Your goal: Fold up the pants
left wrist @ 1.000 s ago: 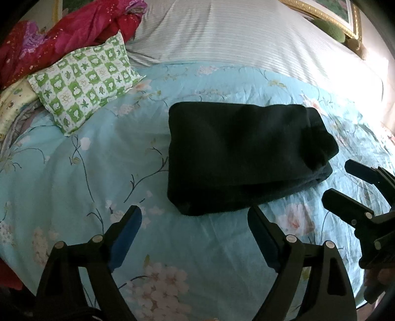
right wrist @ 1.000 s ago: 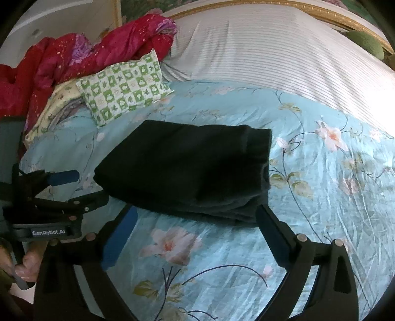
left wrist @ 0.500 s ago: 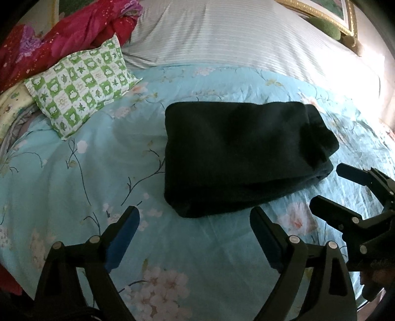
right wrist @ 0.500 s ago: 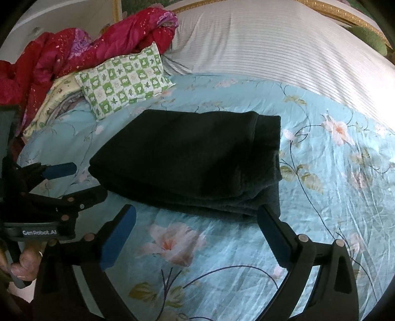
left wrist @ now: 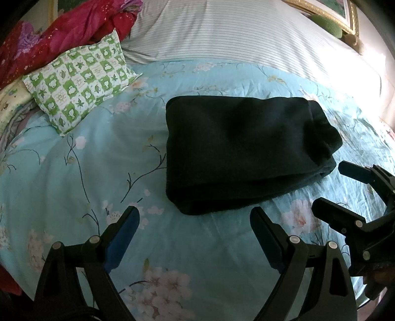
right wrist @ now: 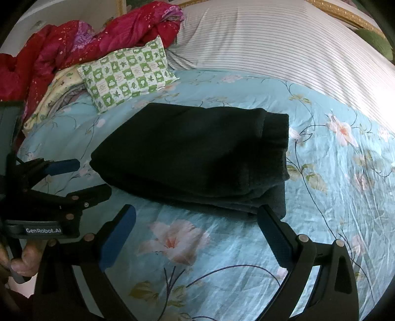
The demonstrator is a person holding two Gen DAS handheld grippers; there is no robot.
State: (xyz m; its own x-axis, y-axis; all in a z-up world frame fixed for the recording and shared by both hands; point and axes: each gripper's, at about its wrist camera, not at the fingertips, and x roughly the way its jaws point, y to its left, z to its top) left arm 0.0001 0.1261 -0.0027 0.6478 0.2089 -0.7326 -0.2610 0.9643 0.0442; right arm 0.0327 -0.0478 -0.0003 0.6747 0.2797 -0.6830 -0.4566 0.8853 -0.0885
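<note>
The black pants (left wrist: 246, 153) lie folded in a thick rectangle on the light blue floral bedspread (left wrist: 98, 172); they also show in the right wrist view (right wrist: 197, 158). My left gripper (left wrist: 195, 222) is open and empty, just short of the pants' near edge. My right gripper (right wrist: 197, 222) is open and empty, its right finger (right wrist: 274, 232) close to the pants' near right corner. Each gripper shows in the other's view, the right one (left wrist: 340, 187) and the left one (right wrist: 84, 177).
A green and white checked pillow (left wrist: 81, 81) lies at the back left, with a red quilt (left wrist: 61, 32) behind it. A white striped cover (left wrist: 246, 37) spans the back of the bed. A gold picture frame (left wrist: 328, 14) stands at the far right.
Both grippers have shifted slightly, so the pants sit a little nearer and further left in view. The pants themselves have not moved. Both grippers stay open.
</note>
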